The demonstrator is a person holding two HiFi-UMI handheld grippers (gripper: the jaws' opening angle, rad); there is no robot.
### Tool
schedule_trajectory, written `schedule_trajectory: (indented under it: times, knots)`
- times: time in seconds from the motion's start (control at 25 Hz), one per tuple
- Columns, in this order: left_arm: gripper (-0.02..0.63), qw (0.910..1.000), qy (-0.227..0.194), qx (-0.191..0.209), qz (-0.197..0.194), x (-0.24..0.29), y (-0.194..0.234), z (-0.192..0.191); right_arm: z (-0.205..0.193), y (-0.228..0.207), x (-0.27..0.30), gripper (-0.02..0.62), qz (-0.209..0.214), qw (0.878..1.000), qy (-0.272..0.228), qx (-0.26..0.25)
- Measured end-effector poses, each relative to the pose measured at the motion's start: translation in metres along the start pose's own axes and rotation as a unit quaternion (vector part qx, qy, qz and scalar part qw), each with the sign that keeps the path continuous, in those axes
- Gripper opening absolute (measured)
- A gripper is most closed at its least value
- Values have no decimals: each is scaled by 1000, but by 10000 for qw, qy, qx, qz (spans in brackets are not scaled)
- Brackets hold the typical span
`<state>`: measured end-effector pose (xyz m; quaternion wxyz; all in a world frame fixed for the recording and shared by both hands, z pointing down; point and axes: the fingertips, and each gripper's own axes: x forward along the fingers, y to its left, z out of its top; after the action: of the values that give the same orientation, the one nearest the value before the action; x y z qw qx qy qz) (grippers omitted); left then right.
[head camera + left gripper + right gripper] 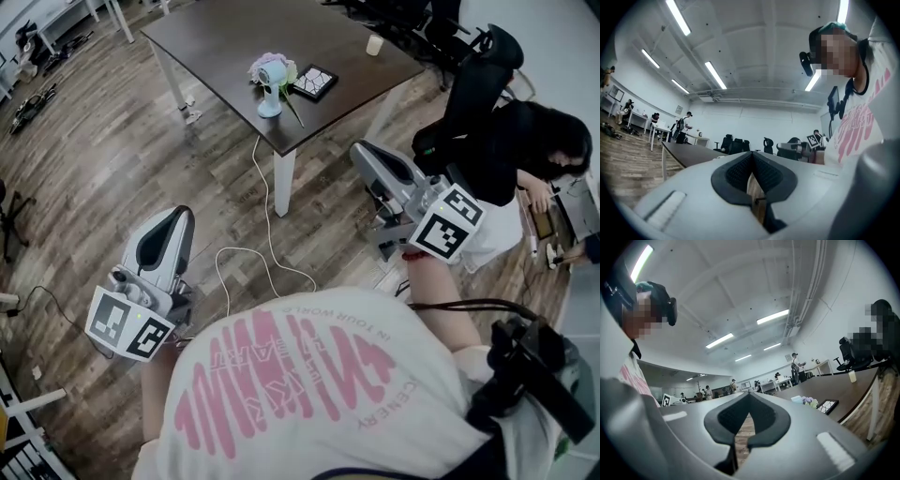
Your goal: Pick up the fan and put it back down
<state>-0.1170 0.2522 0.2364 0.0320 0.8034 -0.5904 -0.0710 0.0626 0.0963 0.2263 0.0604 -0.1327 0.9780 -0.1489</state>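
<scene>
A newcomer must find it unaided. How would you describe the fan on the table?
On the dark brown table with white legs, look toward the near corner. The fan stands upright there, left of a black-framed picture. It alone is pale blue, a round head on a slim stand, with pinkish flowers beside it.

The left hand-held gripper (176, 217) is held low at the person's left side and points level and forward. Its jaws are closed tip to tip with nothing between them. The right hand-held gripper (364, 152) is held further ahead on the right, also level, with its jaws together and empty and the right forearm (437, 298) stretched out behind it.
</scene>
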Motion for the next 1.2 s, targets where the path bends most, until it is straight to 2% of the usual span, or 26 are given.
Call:
schedule_trajectory:
  times: [0.08, 0.16, 0.36, 0.52, 0.68, 0.8, 0.88, 1.04, 1.2]
  knots:
    - [18, 9997, 233, 39, 9, 1, 8, -5, 2, -6, 3, 5, -124, 9999, -67, -9]
    - [18, 9996, 284, -74, -18, 4, 16, -6, 3, -11, 3, 5, -208, 9998, -77, -13]
    - [18, 9993, 79, -319, -182, 12, 18, 3, -6, -15, 1, 5, -337, 9994, 29, 93]
    - [18, 9989, 117, -382, -236, 13, 12, -6, -15, -13, 1, 5, -333, 9993, 101, 169]
    - [18, 9986, 78, -476, -218, 15, 3, -15, -14, -31, -3, 5, -507, 9981, 59, 330]
    - [18, 9989, 70, -436, -125, 11, 1, -19, -8, -41, 1, 5, -457, 9970, -190, 596]
    - [18, 9991, 55, -428, -29, 7, 3, -19, -4, -41, 8, 5, -376, 9976, -270, 507]
    - [18, 9991, 43, -367, 205, 5, 11, -19, -6, -43, 30, 6, -271, 9996, 11, 62]
    - [18, 9985, 47, -309, 441, 12, 19, -15, -9, -54, 53, 6, -16, 9997, 248, -1]
